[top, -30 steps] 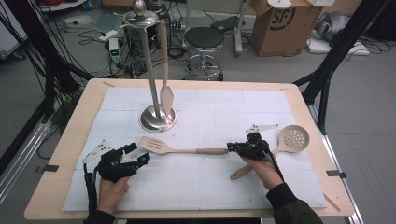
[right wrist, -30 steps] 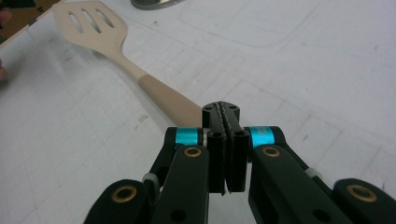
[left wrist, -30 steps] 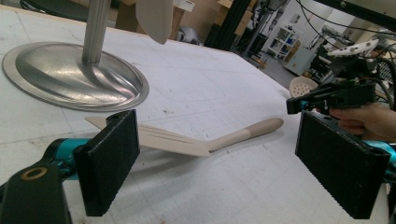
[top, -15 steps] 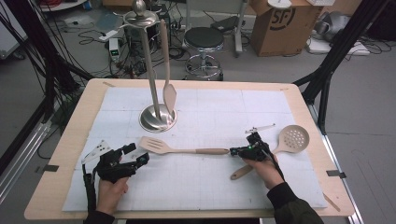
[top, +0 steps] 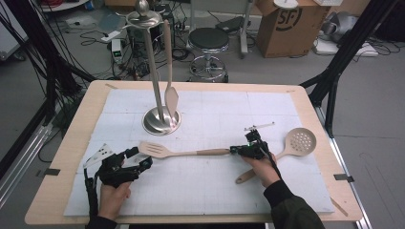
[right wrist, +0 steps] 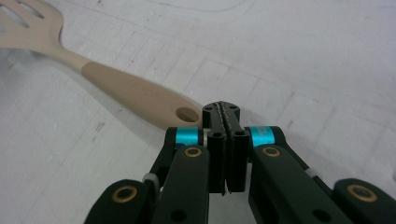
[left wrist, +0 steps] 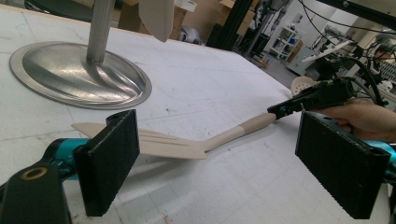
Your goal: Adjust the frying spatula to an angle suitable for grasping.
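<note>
A beige slotted spatula (top: pixel 181 152) lies flat on the white mat, head to the left, handle to the right. My right gripper (top: pixel 234 151) is shut, its pads pressed together with nothing between them. Its tip sits at the end of the spatula's handle (right wrist: pixel 130 88), just beside the hanging hole; in the right gripper view the gripper (right wrist: pixel 223 112) looks to touch that end. My left gripper (top: pixel 142 157) rests on the mat at the front left, open. The spatula head (left wrist: pixel 177 147) lies a little beyond its wide-apart pads (left wrist: pixel 112 158).
A metal utensil stand (top: pixel 161 121) rises behind the spatula head, with a beige spoon (top: pixel 170 98) hanging from it. A round perforated skimmer (top: pixel 300 141) lies at the right, its handle running under my right hand. The white mat (top: pixel 215 191) covers most of the wooden table (top: pixel 76 138).
My right gripper has edged left, up to the end of the spatula's handle. The spatula and the left gripper have stayed put.
</note>
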### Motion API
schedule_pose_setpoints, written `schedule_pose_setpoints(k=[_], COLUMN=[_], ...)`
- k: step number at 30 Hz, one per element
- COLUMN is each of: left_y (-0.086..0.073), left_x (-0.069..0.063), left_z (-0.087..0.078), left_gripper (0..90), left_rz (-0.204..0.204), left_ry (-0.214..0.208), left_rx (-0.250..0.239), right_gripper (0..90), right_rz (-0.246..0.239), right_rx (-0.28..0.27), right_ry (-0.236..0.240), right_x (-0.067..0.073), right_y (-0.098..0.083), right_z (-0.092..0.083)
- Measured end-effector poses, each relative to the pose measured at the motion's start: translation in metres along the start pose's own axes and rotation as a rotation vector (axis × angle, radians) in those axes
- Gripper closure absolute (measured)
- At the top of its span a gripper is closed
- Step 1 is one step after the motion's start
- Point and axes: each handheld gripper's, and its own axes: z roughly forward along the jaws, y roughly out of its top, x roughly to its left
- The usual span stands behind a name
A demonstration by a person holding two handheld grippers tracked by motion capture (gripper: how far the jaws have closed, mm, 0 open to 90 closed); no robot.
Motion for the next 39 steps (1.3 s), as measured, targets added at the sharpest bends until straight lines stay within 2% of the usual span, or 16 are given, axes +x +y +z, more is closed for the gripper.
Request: schedule_pose_setpoints(k=[2,5,6,13,20,22,31,36,39], left_y=[0.0,0.0,0.0,-0.001,-0.001,-0.001,-0.001,-0.002,-0.003], left_x=[0.0,0.001,0.001,0.001,0.0,0.001,0.002,0.001,0.001], left_z=[-0.001,-0.003,-0.004,-0.007,-0.007,-0.008,-0.016,-0.021,-0.026], left_gripper=[14.2,14.3,14.3,14.2,14.2,14.2,14.3,14.3,14.2], left_rz=[0.0,0.0,-0.001,-0.003,0.0,-0.002,-0.007,-0.001,0.001], left_ry=[0.001,0.005,0.009,0.016,0.014,0.017,0.032,0.047,0.055], left_rx=[-0.001,-0.005,-0.006,-0.01,-0.007,-0.01,-0.023,-0.023,-0.023], right_gripper=[89.8,89.8,89.8,89.8,89.8,89.8,89.8,89.8,89.8], right_rz=[-0.004,-0.057,-0.06,-0.024,-0.035,-0.03,0.058,0.066,0.049], right_rx=[0.008,0.057,0.068,0.08,0.101,0.098,0.066,0.052,0.049], right_ry=[-0.009,-0.059,-0.06,-0.033,-0.027,-0.008,0.057,0.072,0.076], right_x=[0.002,0.008,0.01,0.008,0.017,0.019,0.019,0.021,0.024], right_y=[0.005,0.016,0.018,0.027,0.042,0.045,0.058,0.063,0.065], right_z=[0.003,0.007,0.008,0.016,0.032,0.037,0.056,0.064,0.068])
